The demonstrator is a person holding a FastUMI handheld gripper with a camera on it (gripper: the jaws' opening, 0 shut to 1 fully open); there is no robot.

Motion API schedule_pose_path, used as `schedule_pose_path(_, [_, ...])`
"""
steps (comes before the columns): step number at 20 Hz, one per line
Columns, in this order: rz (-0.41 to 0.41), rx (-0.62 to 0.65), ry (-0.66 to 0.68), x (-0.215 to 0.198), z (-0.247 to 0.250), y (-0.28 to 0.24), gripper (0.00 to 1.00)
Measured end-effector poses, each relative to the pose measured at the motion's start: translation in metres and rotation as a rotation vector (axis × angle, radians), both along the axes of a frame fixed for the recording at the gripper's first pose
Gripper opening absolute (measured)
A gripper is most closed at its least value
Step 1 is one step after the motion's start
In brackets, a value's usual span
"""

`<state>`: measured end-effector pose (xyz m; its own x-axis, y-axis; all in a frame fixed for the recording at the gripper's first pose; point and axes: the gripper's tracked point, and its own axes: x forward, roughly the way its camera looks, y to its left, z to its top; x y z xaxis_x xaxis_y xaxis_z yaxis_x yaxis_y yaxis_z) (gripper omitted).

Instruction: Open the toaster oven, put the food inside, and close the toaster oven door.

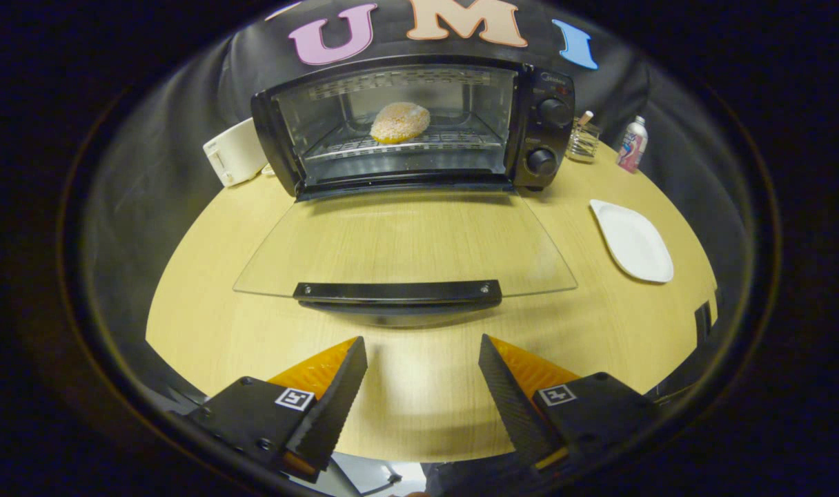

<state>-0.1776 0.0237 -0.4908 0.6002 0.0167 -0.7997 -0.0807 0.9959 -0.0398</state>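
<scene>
A: Where does the food sit?

B: The round, golden-crusted bun lies on the wire rack inside the black toaster oven, in the upper middle of the frame. So, as I judge it, the loading is done and only the closing is left.

A: And the door?

B: The clear glass door is folded all the way down, lying flat over the pale wooden table at the centre of the frame. Its long black bar handle runs left to right along the near edge, crosswise to the fingers.

A: How does the gripper stand to it?

B: The gripper sits at the bottom centre, jaws spread wide with nothing between them. The handle lies just ahead of the fingertips and a little higher in the frame, roughly centred on the gap, though it is longer than the gap is wide.

A: What does the next move turn on, then?

B: Probably on getting under that near edge from straight ahead and swinging it up and away toward the oven mouth, since the hinge is along the far side.

A: Anything else around?

B: A white square plate at the right, a small glass jar and a small bottle at upper right, and a white appliance left of the oven.
</scene>
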Motion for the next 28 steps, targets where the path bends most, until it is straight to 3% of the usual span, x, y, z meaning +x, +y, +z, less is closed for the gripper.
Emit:
schedule_pose_path(6, [0.029,-0.016,-0.009,0.013,0.0,0.005,1.0])
schedule_pose_path(13, [0.053,-0.004,-0.112,0.023,0.038,0.011,1.0])
schedule_pose_path(22, [0.028,0.031,-0.279,0.092,0.105,0.019,1.0])
schedule_pose_path(28, [-0.013,0.08,-0.331,0.127,0.124,0.024,1.0])
